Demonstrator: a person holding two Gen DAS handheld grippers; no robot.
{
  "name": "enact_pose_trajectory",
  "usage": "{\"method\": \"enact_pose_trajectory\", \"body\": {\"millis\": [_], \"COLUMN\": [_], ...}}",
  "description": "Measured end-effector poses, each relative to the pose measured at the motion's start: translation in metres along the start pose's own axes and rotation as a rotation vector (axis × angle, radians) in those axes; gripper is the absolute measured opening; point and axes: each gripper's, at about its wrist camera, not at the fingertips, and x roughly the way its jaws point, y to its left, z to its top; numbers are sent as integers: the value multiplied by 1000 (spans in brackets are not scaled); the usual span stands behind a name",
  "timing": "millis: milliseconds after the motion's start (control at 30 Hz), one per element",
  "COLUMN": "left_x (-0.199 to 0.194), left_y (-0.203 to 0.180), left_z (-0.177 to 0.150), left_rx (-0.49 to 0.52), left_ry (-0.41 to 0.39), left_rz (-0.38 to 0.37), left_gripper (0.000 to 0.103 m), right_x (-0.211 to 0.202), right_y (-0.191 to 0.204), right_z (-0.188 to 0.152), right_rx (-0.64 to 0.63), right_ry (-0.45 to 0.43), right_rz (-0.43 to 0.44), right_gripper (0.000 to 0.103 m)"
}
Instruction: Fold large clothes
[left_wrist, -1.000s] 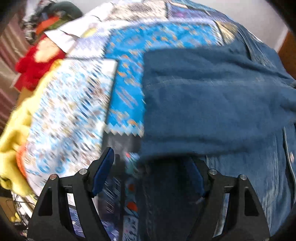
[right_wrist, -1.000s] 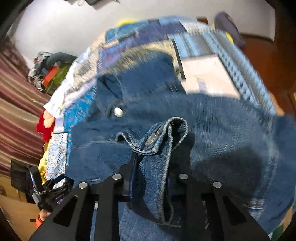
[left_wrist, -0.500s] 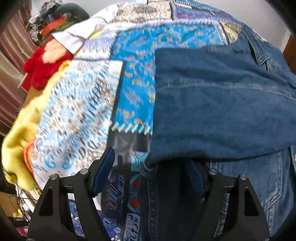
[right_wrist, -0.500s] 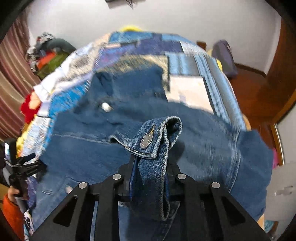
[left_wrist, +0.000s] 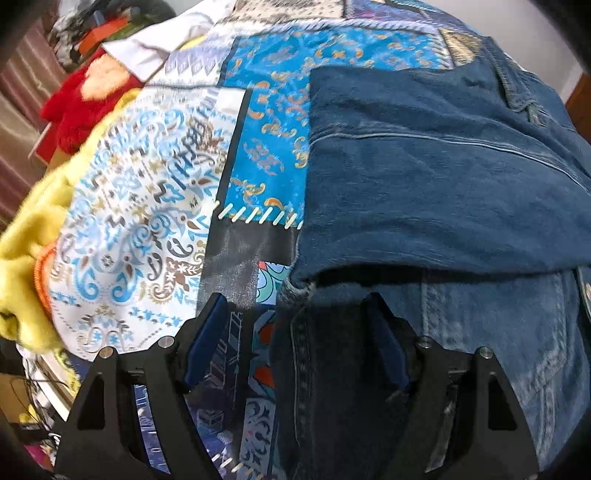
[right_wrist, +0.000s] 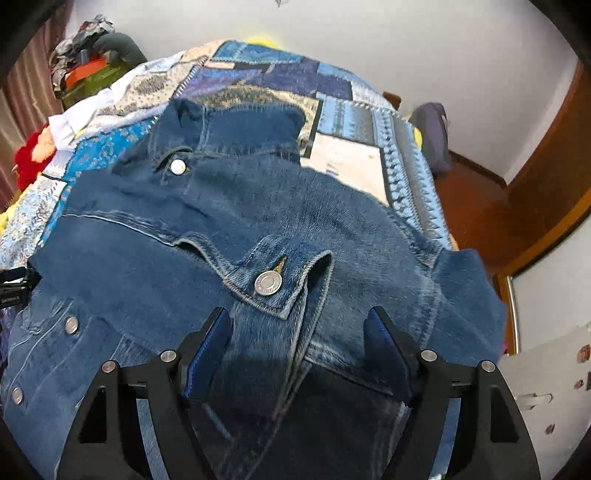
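Note:
A blue denim jacket (right_wrist: 258, 206) lies spread on the bed, its sleeve folded across the front (left_wrist: 424, 177). My right gripper (right_wrist: 297, 314) hovers over the buttoned sleeve cuff (right_wrist: 280, 280). Its jaws are opening; the cuff lies loose on the jacket between them and the pads do not touch it. My left gripper (left_wrist: 293, 301) stands open over the jacket's left edge, with the folded sleeve's corner just beyond its tips and nothing gripped. The left gripper (right_wrist: 14, 288) also shows at the left border of the right wrist view.
A patchwork quilt (left_wrist: 147, 206) covers the bed. A yellow blanket (left_wrist: 29, 240) and a red plush (left_wrist: 81, 103) lie along its left side, a pile of clothes (right_wrist: 88, 55) at the far left corner. A purple bag (right_wrist: 432, 136) and a wooden door (right_wrist: 535, 184) are on the right.
The right gripper's jaws have parted and let go of the sleeve cuff, which now lies flat on the jacket. The right hand has rolled and tilted. The left gripper stays open.

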Motion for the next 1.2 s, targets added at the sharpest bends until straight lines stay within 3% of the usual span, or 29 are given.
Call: {"method": "enact_pose_trajectory", "body": {"millis": [133, 267, 467, 600, 867, 1067, 1200], "left_x": [-37, -76, -127, -131, -113, -80, -58], "left_y": [-11, -27, -55, -83, -160, -210, -233], "left_z": [-1, 10, 39, 68, 79, 72, 67], "left_rx": [78, 119, 101, 107, 220, 302, 341], "left_ry": [-82, -167, -264, -287, -240, -158, -106], "left_rz": [36, 26, -107, -190, -236, -244, -229], "left_gripper": [75, 76, 76, 79, 79, 79, 79], "right_x": [-30, -63, -95, -100, -56, -7, 15], "right_y": [-19, -51, -113, -161, -222, -246, -253], "right_z": [1, -1, -19, -49, -125, -176, -183], "right_rx": [61, 143, 300, 446, 683, 882, 965], "right_ry": [-50, -117, -165, -151, 23, 135, 144], "right_rz": [41, 41, 30, 52, 58, 156, 234], "right_gripper": [75, 75, 76, 76, 76, 76, 76]}}
